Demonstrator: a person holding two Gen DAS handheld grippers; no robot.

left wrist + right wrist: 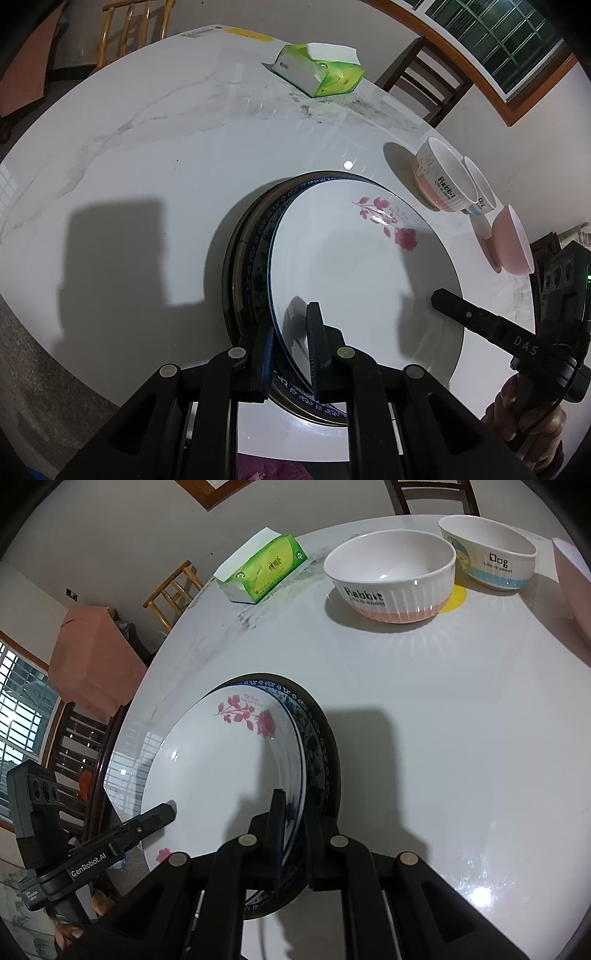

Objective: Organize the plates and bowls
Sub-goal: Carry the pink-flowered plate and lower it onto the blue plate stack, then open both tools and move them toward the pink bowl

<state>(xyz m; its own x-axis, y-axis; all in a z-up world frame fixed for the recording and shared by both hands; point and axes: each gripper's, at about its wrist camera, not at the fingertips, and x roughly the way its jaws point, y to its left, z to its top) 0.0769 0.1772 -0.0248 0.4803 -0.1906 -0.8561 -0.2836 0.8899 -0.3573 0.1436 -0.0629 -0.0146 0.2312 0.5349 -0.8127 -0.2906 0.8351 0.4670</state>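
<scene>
A white plate with red roses (354,280) lies on top of a blue-patterned plate (258,280) and a dark plate on the table. My left gripper (291,343) is shut on the rose plate's left rim. My right gripper (293,834) is shut on the opposite rim of the rose plate (221,775); it also shows in the left wrist view (461,310). A Rabbit bowl (391,576), a Dog bowl (487,554) and a pink bowl (511,240) stand beyond the stack.
A green tissue box (317,70) sits at the far side of the white marble table (147,166). Wooden chairs (424,81) stand around the table. The table's edge runs close behind the left gripper.
</scene>
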